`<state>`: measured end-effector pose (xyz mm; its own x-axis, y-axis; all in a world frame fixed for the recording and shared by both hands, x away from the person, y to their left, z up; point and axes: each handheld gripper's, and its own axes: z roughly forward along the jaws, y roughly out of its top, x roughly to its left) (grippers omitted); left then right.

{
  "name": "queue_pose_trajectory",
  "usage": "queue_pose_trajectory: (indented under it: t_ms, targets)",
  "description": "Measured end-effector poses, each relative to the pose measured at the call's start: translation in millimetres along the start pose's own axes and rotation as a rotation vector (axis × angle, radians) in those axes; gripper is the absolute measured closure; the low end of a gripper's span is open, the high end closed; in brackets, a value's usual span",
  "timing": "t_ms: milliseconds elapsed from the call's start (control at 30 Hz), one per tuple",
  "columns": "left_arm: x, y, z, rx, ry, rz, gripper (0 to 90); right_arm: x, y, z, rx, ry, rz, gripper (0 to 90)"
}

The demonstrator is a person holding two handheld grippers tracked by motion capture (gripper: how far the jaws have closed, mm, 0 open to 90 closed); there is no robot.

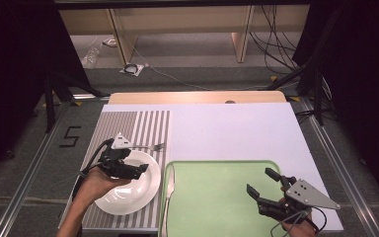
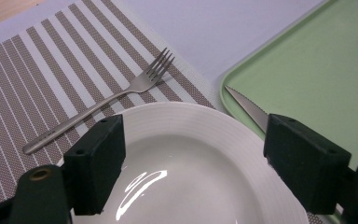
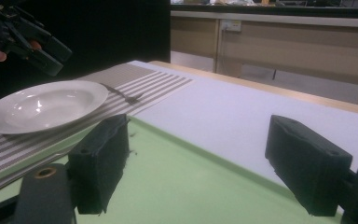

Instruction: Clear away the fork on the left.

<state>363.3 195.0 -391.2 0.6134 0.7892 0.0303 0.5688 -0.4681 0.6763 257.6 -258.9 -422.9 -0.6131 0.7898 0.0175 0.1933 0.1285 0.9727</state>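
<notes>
I held the left gripper (image 1: 139,169) over the white plate (image 1: 128,190), its jaws apart and clamped on nothing. The plate sat on the striped placemat (image 1: 143,126), with the fork (image 2: 100,102) lying on the mat just beyond its rim. The knife (image 1: 169,190) lay along the left edge of the green tray (image 1: 217,207), just beside the plate. My right gripper (image 1: 264,182) hung over the tray's right side, jaws wide apart and holding nothing.

Overhead view; gripper views perhaps share plate (image 2: 200,154).
</notes>
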Motion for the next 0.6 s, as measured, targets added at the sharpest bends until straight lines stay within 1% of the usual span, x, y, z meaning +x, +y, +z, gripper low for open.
queue_pose_trajectory:
  t_ms: [33, 200, 400, 433, 500, 533, 567, 600]
  targets:
    - [1.2, 0.4, 0.3, -0.001, 0.002, -0.003, 20.5, -0.6, -0.3, 0.6, -0.008, 0.003, 0.002, 22.2]
    - [7.9, 4.6, 1.1, -0.009, 0.015, -0.014, 20.5, -1.5, -1.0, -0.3, -0.002, -0.003, 0.005, 22.2]
    - [20.3, 11.3, 3.3, -0.006, 0.038, -0.014, 20.7, -1.2, -0.8, -1.8, -0.005, -0.004, 0.005, 22.2]
    - [20.3, 11.3, 3.3, -0.006, 0.038, -0.014, 20.7, -0.8, -0.6, -1.8, -0.002, -0.005, 0.006, 22.2]
    - [27.2, 15.5, 7.3, 0.010, 0.048, -0.010, 20.7, -0.4, -0.7, -1.1, -0.002, -0.004, 0.002, 22.2]
    - [27.2, 15.5, 7.3, 0.010, 0.048, -0.010, 20.7, -0.4, -0.7, -1.1, -0.002, -0.004, 0.002, 22.2]
    - [33.1, 18.2, 10.2, 0.019, 0.057, -0.009, 20.9, 0.0, -0.9, -0.8, -0.005, -0.003, 0.001, 22.2]
    - [35.5, 19.3, 12.2, 0.023, 0.057, -0.015, 21.0, -0.2, -0.9, -0.7, -0.006, -0.003, 0.001, 22.2]
